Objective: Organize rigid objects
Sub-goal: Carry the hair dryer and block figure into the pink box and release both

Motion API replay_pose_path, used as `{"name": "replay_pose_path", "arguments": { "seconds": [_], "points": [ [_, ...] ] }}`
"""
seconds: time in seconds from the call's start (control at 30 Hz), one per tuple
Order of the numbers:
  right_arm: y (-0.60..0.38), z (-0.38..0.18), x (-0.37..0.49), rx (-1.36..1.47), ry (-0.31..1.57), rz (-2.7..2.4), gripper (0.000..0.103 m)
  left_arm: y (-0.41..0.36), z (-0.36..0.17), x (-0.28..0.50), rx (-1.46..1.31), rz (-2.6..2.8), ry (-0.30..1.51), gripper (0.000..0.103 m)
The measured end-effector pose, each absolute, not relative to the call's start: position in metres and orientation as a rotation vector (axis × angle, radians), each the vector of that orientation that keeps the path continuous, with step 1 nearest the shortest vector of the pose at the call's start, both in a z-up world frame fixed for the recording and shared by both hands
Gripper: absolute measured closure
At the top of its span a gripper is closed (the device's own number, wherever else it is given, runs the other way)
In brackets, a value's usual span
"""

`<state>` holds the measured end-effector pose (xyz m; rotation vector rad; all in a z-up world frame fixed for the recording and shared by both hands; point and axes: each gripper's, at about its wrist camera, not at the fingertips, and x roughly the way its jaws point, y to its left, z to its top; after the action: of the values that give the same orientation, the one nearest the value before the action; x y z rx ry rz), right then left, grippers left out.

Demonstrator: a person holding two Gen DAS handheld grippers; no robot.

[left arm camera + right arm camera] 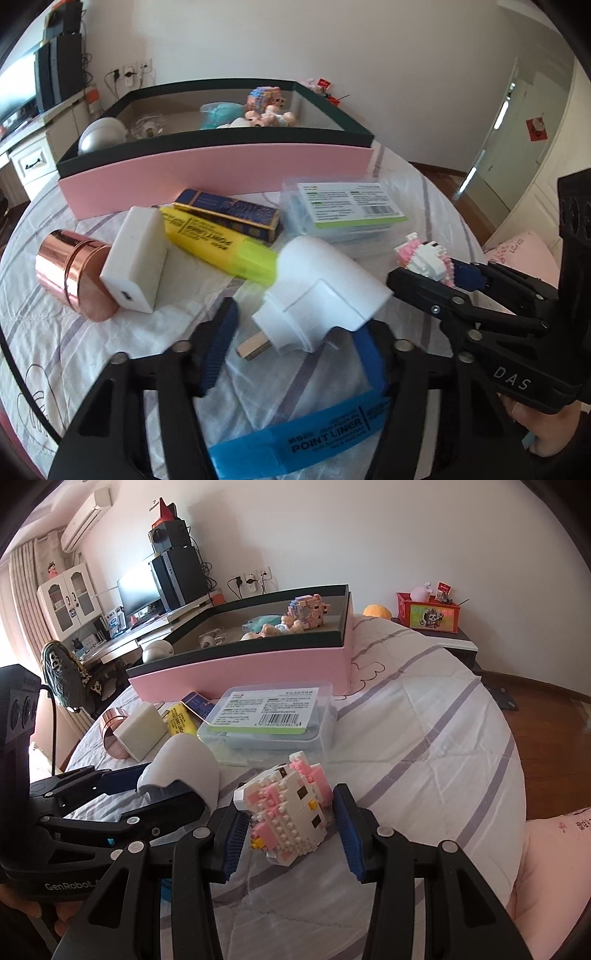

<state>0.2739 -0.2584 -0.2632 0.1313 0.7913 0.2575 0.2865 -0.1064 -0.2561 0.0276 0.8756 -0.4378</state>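
Clutter is crowding the bed left of the plastic case [266, 720]; striped sheet [424, 738] right is lying open; pink box [258, 664] is walling the back.

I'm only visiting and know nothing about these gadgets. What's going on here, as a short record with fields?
Surface: striped sheet
Left gripper: open, white plug adapter between its fingers, one pad clear of it
Right gripper: shut on block cat toy
Container: pink box, toys already inside, behind the loose items
Loose items: yellow highlighter, blue highlighter, copper tin, white charger, clear plastic case
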Motion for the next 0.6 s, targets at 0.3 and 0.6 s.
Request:
{"name": "replay_pose_path", "arguments": {
  "seconds": [0.3, 0.6],
  "points": [
    [-0.25, -0.252, 0.275, 0.12, 0.76, 0.29, 0.057, -0.105, -0.242, 0.275, 0.052, -0.437, 0.817, 0.066],
    [-0.23, -0.195, 0.29, 0.017, 0.642, 0.318, 0.057, -0.089, -0.188, 0.28, 0.085, -0.416, 0.671, 0.066]
  ]
}}
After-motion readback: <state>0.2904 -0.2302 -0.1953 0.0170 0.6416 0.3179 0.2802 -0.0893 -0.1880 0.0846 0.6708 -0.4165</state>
